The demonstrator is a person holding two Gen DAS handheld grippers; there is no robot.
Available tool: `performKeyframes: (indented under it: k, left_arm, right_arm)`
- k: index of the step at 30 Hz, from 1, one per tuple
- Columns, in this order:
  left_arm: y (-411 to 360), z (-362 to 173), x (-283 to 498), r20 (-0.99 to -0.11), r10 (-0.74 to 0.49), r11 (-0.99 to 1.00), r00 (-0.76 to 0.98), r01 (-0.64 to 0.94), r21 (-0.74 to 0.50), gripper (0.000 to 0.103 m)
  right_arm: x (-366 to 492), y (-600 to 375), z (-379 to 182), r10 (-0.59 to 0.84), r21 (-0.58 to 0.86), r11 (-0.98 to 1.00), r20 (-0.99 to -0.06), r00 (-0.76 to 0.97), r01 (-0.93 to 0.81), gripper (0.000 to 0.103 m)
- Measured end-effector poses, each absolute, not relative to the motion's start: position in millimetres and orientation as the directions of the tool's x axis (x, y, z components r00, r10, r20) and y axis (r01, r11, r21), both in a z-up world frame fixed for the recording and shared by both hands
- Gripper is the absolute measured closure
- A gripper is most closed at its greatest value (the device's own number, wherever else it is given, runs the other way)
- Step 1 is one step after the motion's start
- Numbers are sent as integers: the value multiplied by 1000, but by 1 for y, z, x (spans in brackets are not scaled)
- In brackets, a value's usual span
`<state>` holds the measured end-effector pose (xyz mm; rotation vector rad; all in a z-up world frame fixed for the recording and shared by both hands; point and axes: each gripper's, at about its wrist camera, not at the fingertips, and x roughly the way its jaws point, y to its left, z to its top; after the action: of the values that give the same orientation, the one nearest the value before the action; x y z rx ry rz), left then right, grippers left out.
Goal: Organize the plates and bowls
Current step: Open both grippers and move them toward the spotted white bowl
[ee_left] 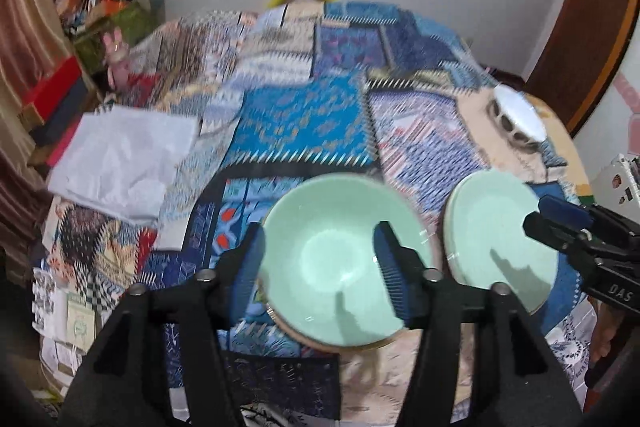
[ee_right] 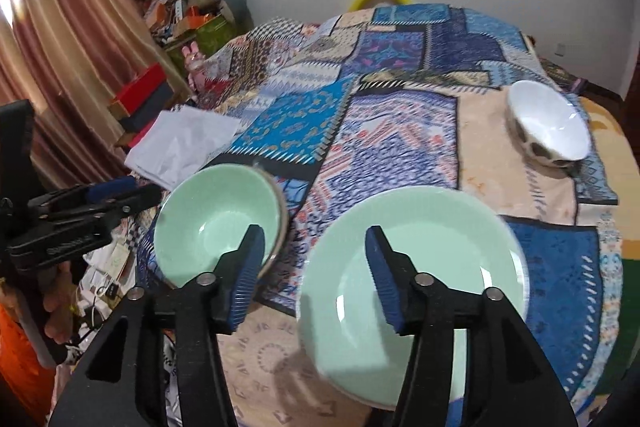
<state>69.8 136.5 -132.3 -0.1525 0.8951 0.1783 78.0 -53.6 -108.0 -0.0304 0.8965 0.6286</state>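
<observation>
Right wrist: patchwork tablecloth (ee_right: 400,131), curtains (ee_right: 72,27).

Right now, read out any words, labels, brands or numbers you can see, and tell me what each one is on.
"DAS": white letters on the black body of the right tool, seen from the left wrist view.
Embossed lettering on the left tool body: too blurred to read.
White box at the right edge: small markings, unreadable.
Nothing else is legible.
</observation>
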Motion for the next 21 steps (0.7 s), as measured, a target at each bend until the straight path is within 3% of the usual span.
performKeyframes:
  k: [6,13,21]
  left_arm:
    - [105,-103,77,-731,78,982,678,-178,-61,20]
    - [62,-82,100,-693,39,995,720,-93,-40,11]
    - [27,-75,150,-697,-43,996,716,-21,-83,10]
  right_arm:
    - [87,-94,-87,470,209,856,-698,541,-474,35]
    - [107,-144,-69,408,194,902,-674,615,-386,28]
    - [135,-192,-59,315,165,947,-658,684,-277,26]
